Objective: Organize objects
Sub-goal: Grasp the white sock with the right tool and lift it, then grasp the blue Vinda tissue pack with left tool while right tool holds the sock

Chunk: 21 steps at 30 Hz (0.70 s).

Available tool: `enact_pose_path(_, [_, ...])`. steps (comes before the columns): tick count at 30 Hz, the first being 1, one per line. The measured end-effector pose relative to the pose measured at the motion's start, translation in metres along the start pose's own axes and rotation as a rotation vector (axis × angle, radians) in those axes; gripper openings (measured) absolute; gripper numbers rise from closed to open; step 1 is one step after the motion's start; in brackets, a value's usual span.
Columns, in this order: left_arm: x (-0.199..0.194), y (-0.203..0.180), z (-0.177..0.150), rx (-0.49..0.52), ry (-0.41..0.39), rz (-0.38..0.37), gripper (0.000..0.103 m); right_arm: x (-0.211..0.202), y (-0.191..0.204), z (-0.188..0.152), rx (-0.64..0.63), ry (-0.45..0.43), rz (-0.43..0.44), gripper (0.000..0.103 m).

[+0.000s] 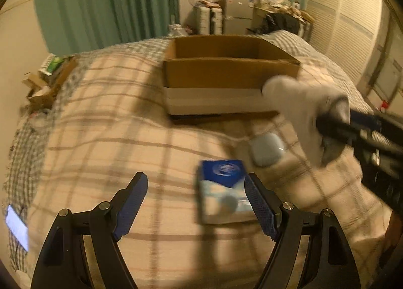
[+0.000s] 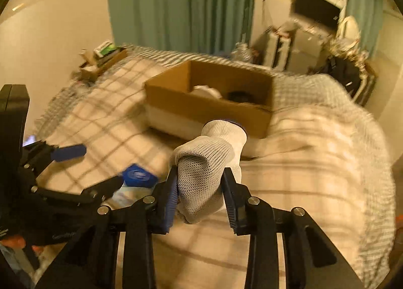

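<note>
the right tool (image 2: pixel 199 194) is clamped on a white knit glove (image 2: pixel 209 163), both blue pads pressed into its mesh sides, and holds it above the plaid bed cover (image 2: pixel 302 163), short of the open cardboard box (image 2: pixel 209 102). in the left wrist view the glove (image 1: pixel 302 105) hangs in the air just in front of the box's (image 1: pixel 226 74) right corner. inside the box lie something white (image 2: pixel 206 92) and something dark (image 2: pixel 238 96), too blurred to name. the left tool (image 1: pixel 195 203) is spread wide and holds nothing; a blue and white carton (image 1: pixel 224 193) lies on the cover against the inside of its right finger. a pale blue rounded case (image 1: pixel 267 149) sits just beyond the carton. a lit phone (image 1: pixel 16 226) lies at the bed's left edge.
</note>
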<state>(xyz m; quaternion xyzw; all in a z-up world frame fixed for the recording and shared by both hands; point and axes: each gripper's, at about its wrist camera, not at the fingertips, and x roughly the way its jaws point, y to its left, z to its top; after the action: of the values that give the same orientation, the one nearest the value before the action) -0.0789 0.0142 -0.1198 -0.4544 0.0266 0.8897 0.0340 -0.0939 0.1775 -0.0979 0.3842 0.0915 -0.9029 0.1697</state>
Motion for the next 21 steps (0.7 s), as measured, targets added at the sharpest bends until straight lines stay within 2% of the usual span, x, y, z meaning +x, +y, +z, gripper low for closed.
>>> enact_pose_path(5, [0.016, -0.025, -0.004, 0.073, 0.046, -0.014, 0.082, -0.004, -0.018, -0.004, 0.039, 0.001, -0.002, 0.032])
enact_pose_path(6, [0.02, -0.026, -0.005, 0.074, 0.059, -0.021, 0.079, -0.004, -0.019, -0.005, 0.043, -0.002, -0.003, 0.032])
enact_pose_path(8, [0.025, -0.026, -0.007, 0.068, 0.08, -0.037, 0.06, -0.003, -0.019, -0.007, 0.047, -0.001, 0.002, 0.032])
enact_pose_path(10, [0.027, -0.024, -0.009, 0.058, 0.089, -0.045, 0.055, -0.004, -0.02, -0.007, 0.046, -0.004, 0.0, 0.032])
enact_pose_path(13, [0.021, -0.022, -0.01, 0.053, 0.062, -0.054, 0.052, -0.008, -0.016, -0.008, 0.035, -0.015, -0.006, 0.032])
enact_pose_path(17, [0.002, -0.021, -0.006, 0.041, -0.01, -0.032, 0.051, -0.02, -0.015, -0.006, 0.029, -0.04, -0.011, 0.032])
enact_pose_path(21, [-0.016, -0.018, 0.004, 0.033, -0.045, -0.02, 0.05, -0.033, -0.015, -0.002, 0.013, -0.053, -0.021, 0.032])
